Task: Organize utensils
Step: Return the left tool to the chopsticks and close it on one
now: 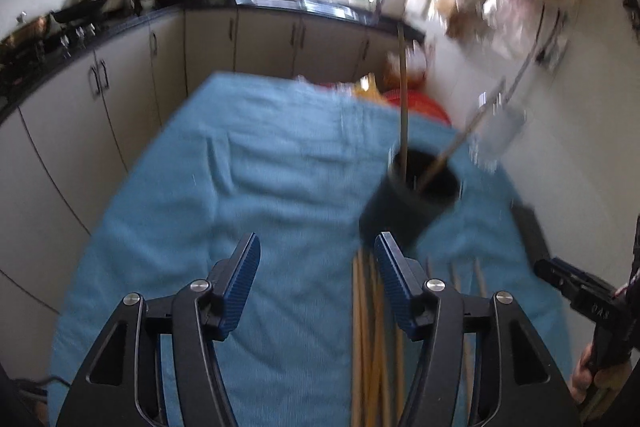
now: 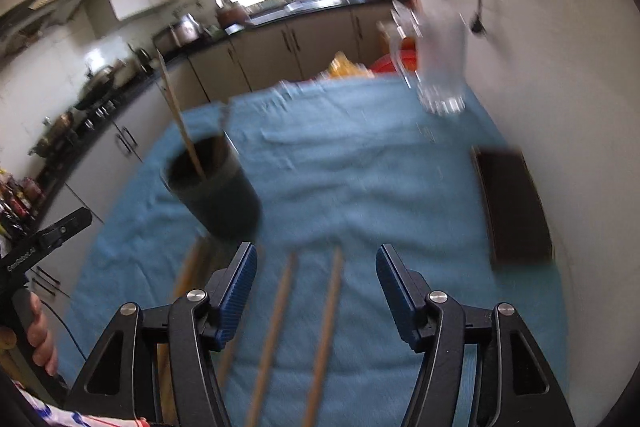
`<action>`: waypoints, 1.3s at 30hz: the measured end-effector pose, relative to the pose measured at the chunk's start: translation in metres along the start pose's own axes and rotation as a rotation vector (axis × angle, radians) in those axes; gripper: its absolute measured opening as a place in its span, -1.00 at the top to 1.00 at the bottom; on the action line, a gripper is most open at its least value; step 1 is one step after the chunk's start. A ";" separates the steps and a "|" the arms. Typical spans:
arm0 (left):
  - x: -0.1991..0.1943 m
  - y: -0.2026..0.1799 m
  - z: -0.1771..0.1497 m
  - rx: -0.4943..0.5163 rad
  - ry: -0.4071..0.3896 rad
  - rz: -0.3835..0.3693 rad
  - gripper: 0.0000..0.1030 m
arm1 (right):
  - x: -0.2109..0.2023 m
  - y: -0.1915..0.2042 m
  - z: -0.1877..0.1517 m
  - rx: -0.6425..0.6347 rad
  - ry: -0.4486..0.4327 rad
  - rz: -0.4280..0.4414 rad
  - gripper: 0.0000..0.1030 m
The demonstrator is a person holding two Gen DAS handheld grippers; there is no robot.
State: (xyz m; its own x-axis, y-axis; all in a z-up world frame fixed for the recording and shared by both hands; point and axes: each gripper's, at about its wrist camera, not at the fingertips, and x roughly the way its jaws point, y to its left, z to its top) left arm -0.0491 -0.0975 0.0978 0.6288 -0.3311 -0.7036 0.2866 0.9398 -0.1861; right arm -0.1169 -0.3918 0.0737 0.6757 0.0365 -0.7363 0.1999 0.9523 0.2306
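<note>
The picture is blurred by motion. In the left wrist view, my left gripper (image 1: 316,267) is open over the blue cloth (image 1: 240,187), with nothing between its fingers. A bundle of wooden chopsticks (image 1: 368,339) lies just under its right finger. Ahead and to the right stands a dark cup (image 1: 404,207) with two sticks upright in it. In the right wrist view, my right gripper (image 2: 316,267) is open above two wooden chopsticks (image 2: 324,323) lying on the cloth (image 2: 360,163). These pass between its fingers without touching them. The dark cup (image 2: 216,195) stands ahead on the left and holds a stick (image 2: 176,111).
A black box (image 2: 516,203) lies on the cloth by the white wall at right. A clear glass holder (image 2: 436,83) stands at the far right corner. Kitchen cabinets (image 1: 120,99) and a cluttered counter run along the left and back. A hand (image 2: 40,331) grips the other tool's handle.
</note>
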 end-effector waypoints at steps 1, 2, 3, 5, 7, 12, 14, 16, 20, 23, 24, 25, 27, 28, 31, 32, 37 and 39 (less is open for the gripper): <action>0.008 -0.001 -0.010 0.015 0.035 -0.004 -0.14 | 0.004 -0.005 -0.009 0.007 0.025 -0.007 -0.28; 0.013 -0.001 -0.019 0.026 0.058 -0.006 -0.14 | 0.008 -0.008 -0.016 0.010 0.045 -0.012 -0.28; 0.018 -0.002 -0.026 0.039 0.079 -0.008 -0.14 | 0.011 -0.009 -0.023 0.010 0.059 -0.016 -0.28; 0.029 -0.008 -0.038 0.076 0.123 -0.003 -0.13 | 0.017 -0.012 -0.033 0.008 0.087 -0.020 -0.28; 0.037 -0.015 -0.045 0.115 0.143 0.003 -0.10 | 0.021 -0.011 -0.043 0.009 0.107 -0.016 -0.28; 0.052 -0.035 -0.055 0.200 0.178 -0.012 0.21 | 0.027 -0.011 -0.055 0.006 0.126 -0.014 -0.28; 0.060 -0.038 -0.056 0.208 0.203 -0.006 0.48 | 0.028 -0.011 -0.057 0.005 0.126 -0.011 -0.28; 0.069 -0.040 -0.058 0.218 0.222 -0.004 0.64 | 0.029 -0.008 -0.056 0.003 0.126 -0.008 -0.28; 0.077 -0.045 -0.060 0.241 0.228 0.002 0.85 | 0.032 -0.007 -0.058 0.001 0.130 -0.008 -0.28; 0.077 -0.049 -0.062 0.287 0.214 0.021 0.84 | 0.035 -0.007 -0.057 0.003 0.133 -0.010 -0.28; 0.076 -0.049 -0.063 0.296 0.214 0.024 0.84 | 0.036 -0.007 -0.057 0.003 0.136 -0.012 -0.28; 0.076 -0.049 -0.062 0.298 0.216 0.024 0.84 | 0.037 -0.007 -0.057 0.002 0.139 -0.014 -0.28; 0.076 -0.044 -0.060 0.280 0.229 0.016 0.85 | 0.040 -0.007 -0.057 -0.003 0.145 -0.018 -0.28; 0.076 -0.041 -0.058 0.269 0.234 0.014 0.86 | 0.042 -0.007 -0.057 -0.007 0.147 -0.021 -0.28; 0.076 -0.028 -0.054 0.229 0.254 0.009 0.87 | 0.046 -0.006 -0.055 -0.025 0.156 -0.032 -0.28; 0.077 -0.024 -0.052 0.218 0.261 0.006 0.87 | 0.047 -0.006 -0.054 -0.028 0.159 -0.035 -0.28; 0.085 -0.016 -0.039 0.177 0.305 -0.003 0.87 | 0.061 0.001 -0.045 -0.075 0.182 -0.064 -0.28; 0.091 -0.015 -0.035 0.167 0.327 -0.015 0.87 | 0.069 0.004 -0.040 -0.092 0.201 -0.078 -0.20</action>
State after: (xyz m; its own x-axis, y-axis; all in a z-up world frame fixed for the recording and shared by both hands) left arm -0.0213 -0.1390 0.0129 0.3673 -0.2752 -0.8885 0.4255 0.8991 -0.1025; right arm -0.0979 -0.3730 -0.0019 0.5041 0.0123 -0.8635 0.1746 0.9778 0.1158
